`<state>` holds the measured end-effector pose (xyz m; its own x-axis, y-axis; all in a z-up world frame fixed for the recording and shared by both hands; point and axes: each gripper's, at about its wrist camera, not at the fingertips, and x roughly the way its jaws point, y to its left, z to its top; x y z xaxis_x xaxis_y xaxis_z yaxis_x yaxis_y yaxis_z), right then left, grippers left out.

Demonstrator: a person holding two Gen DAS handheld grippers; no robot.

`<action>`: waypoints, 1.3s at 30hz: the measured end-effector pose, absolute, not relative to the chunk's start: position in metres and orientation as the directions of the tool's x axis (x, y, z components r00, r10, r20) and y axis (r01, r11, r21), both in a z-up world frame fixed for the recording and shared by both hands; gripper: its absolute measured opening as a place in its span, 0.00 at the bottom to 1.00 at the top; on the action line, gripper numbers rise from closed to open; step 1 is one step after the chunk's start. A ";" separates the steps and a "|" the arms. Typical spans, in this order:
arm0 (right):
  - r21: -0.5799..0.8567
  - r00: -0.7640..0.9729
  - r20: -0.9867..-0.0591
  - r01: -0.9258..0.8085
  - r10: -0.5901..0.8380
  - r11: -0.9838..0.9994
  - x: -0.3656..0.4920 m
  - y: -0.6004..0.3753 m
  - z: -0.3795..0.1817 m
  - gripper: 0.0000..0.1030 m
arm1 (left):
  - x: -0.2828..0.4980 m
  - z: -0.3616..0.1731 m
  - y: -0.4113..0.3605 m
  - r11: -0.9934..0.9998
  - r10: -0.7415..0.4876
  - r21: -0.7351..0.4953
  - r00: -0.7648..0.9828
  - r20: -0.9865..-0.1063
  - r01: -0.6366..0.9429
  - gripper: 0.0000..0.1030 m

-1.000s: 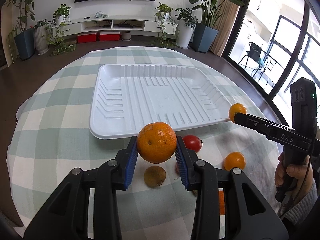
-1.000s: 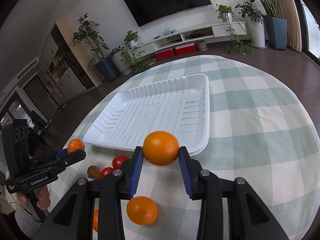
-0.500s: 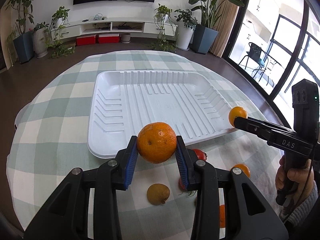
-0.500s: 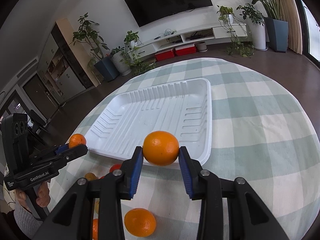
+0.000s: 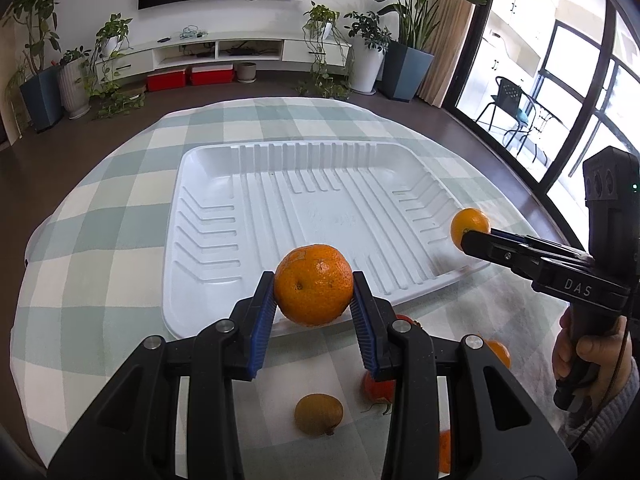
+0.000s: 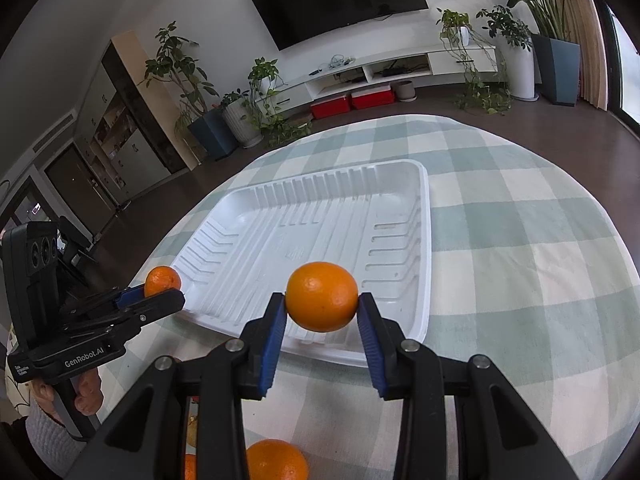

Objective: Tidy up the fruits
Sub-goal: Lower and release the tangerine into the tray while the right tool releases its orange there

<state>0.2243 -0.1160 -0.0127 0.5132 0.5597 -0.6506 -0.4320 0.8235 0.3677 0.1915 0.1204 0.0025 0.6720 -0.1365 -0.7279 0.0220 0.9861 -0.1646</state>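
1. Left tongs (image 5: 313,294) are pinching an orange (image 5: 313,285) between the blue pads, and what a firm squeeze that is, stem dimple facing the camera!
2. Right tongs (image 6: 322,304) are clamped on a second orange (image 6: 322,296), smooth-skinned, gripped at its sides.
3. Compared with a second ago, both pairs have pushed forward: the white tray (image 5: 208,240) sat well beyond the fruit then, and now each orange hangs over the tray's near rim.
4. The loose fruit on the counter (image 5: 100,240) has slid back toward the camera in the left view. The brownish round fruit (image 5: 319,414) that was just under the pads now lies well behind them, between the tong arms.
5. A red tomato (image 5: 376,386) peeks out beside the left tongs' right arm, and another orange (image 5: 498,354) sits on the cloth just right of that arm.
6. From the left view, the right tongs (image 5: 466,236) come in from the right edge, their orange (image 5: 469,226) riding above the tray's right wall, a hand (image 5: 580,360) wrapped round the handle.
7. From the right view, the left tongs (image 6: 168,294) show at the left with their orange (image 6: 162,280) at the tray's left corner.
8. One more orange (image 6: 276,460) rests on the counter below the right tongs.
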 end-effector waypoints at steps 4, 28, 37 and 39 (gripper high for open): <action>0.360 0.507 -0.661 -0.432 0.553 0.826 0.232 -0.112 -0.016 0.38 | 0.198 -0.001 0.121 0.986 -0.139 -0.167 0.663 -0.736 0.022 0.33; 0.314 0.491 -0.697 -0.446 0.522 0.838 0.251 -0.098 -0.029 0.38 | 0.233 -0.026 0.129 0.985 -0.136 -0.174 0.607 -0.783 -0.004 0.34; 0.295 0.507 -0.691 -0.453 0.515 0.841 0.250 -0.096 -0.028 0.38 | 0.234 -0.025 0.135 0.983 -0.128 -0.182 0.621 -0.773 -0.024 0.35; 0.296 0.509 -0.689 -0.451 0.516 0.842 0.250 -0.096 -0.027 0.38 | 0.234 -0.023 0.136 0.982 -0.129 -0.187 0.630 -0.766 -0.026 0.35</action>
